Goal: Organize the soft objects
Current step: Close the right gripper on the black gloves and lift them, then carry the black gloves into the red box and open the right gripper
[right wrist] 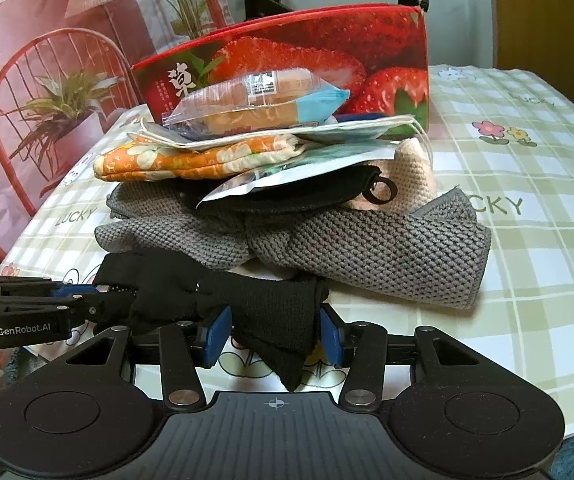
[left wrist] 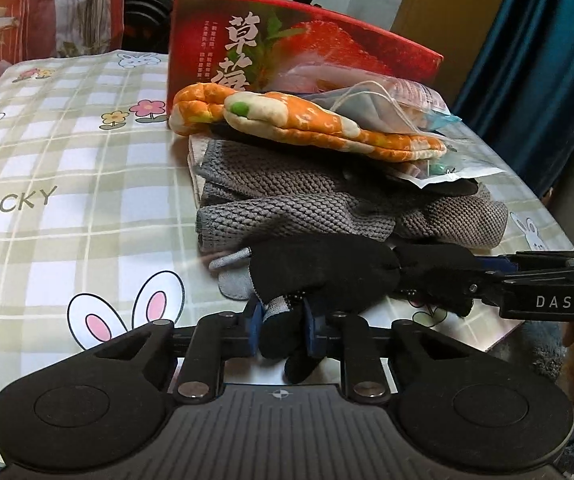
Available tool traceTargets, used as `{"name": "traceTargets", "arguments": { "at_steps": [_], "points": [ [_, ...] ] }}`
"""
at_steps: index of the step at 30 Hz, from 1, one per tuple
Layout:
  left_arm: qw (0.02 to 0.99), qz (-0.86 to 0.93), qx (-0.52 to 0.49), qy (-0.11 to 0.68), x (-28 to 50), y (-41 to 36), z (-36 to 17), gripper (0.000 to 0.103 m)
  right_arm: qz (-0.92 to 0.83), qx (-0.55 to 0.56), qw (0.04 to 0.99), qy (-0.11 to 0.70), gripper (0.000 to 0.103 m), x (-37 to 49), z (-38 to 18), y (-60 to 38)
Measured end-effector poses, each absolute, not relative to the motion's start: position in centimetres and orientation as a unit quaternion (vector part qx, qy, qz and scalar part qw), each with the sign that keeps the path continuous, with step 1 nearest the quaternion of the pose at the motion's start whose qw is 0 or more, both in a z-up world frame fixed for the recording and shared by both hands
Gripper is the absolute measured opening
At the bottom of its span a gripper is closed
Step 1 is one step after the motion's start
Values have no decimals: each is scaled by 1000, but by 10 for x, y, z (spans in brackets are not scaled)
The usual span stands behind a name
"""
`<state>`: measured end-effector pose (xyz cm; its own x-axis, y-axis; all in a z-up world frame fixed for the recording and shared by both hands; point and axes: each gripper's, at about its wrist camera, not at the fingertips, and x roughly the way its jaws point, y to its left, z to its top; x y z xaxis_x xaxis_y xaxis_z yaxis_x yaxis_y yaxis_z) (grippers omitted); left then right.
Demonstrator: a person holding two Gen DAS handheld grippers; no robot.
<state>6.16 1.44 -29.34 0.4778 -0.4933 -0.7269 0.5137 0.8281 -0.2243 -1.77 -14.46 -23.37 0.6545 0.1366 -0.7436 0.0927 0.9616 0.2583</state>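
Black glove (left wrist: 323, 276) fingertips prob hidden btwn left hand-held gripper (left wrist: 281, 334) pads

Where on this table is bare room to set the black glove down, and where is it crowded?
Bare cloth lies left of the pile, around the LUCKY print, and on its other side near the flower print. The pile before the strawberry box is crowded. Both grippers hold the black glove.
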Motion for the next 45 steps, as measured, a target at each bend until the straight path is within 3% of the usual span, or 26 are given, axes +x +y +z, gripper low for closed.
{"name": "traceTargets", "arguments": {
  "at_steps": [3,5,8,26,45],
  "points": [
    [858,-297,4,420,62,16,-294,16,13,144,898,415,36,-18,-235,-146],
    [859,-296,5,417,60,16,-294,13,13,147,897,417,24,-18,-236,-146],
    [862,-292,9,413,59,17,-292,12,23,152,897,415,18,-19,-234,-145],
    [898,-277,-12,342,45,44,-239,12,76,139,917,365,17,-27,-190,-132],
    [933,-274,-21,231,71,33,-147,12,97,77,961,247,17,-5,-99,-132]
  ]
}}
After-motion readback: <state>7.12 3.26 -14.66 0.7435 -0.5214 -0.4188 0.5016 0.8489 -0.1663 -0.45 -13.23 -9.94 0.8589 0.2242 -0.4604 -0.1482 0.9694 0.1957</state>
